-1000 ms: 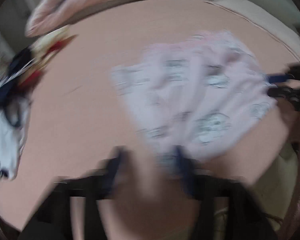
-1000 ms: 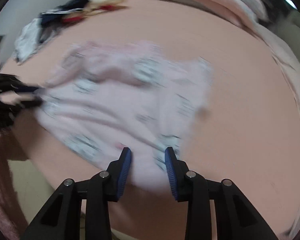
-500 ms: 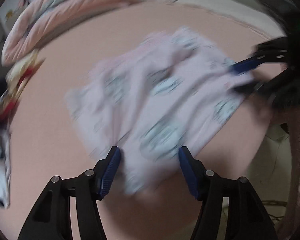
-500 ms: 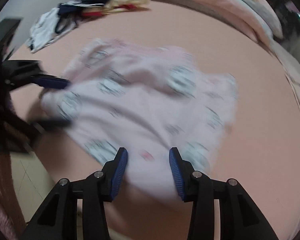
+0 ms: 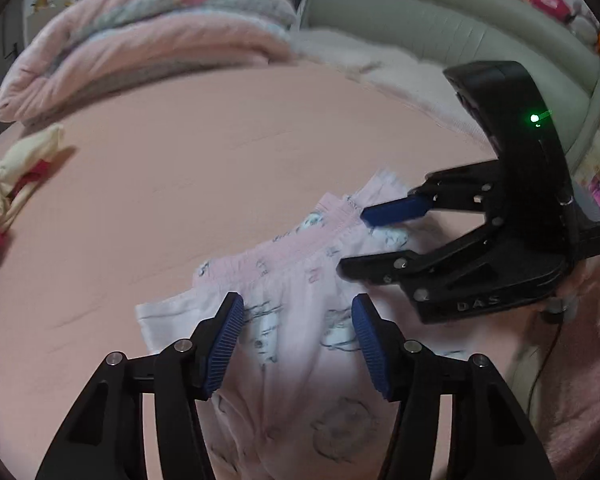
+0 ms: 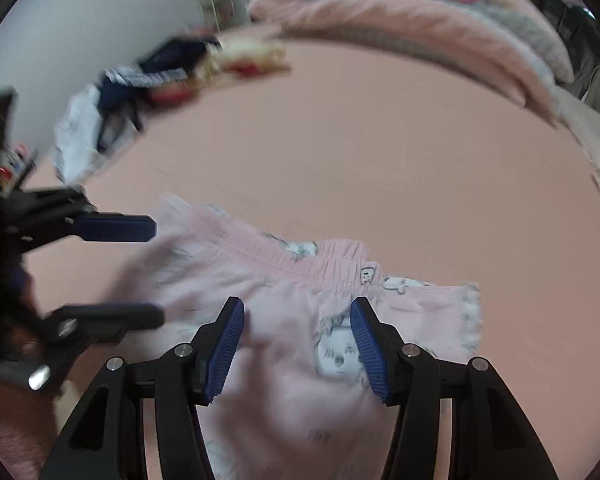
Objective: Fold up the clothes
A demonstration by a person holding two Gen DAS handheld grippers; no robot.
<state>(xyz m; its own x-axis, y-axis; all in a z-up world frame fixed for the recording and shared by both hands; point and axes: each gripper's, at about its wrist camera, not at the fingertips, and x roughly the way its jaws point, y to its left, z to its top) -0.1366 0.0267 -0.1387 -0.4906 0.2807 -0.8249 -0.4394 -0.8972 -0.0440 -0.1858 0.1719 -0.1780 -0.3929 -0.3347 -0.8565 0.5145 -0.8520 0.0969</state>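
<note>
The left gripper (image 5: 298, 332) is closing and the right gripper (image 6: 296, 334) opening, both with jaws apart over the pink printed garment (image 5: 300, 360), pads not pressing it. It lies at six o'clock on the pink bed (image 5: 200, 168); heaped clothes (image 6: 140, 88) sit at ten o'clock.

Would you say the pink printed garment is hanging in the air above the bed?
No, the pink garment lies flat on the bedsheet.
</note>
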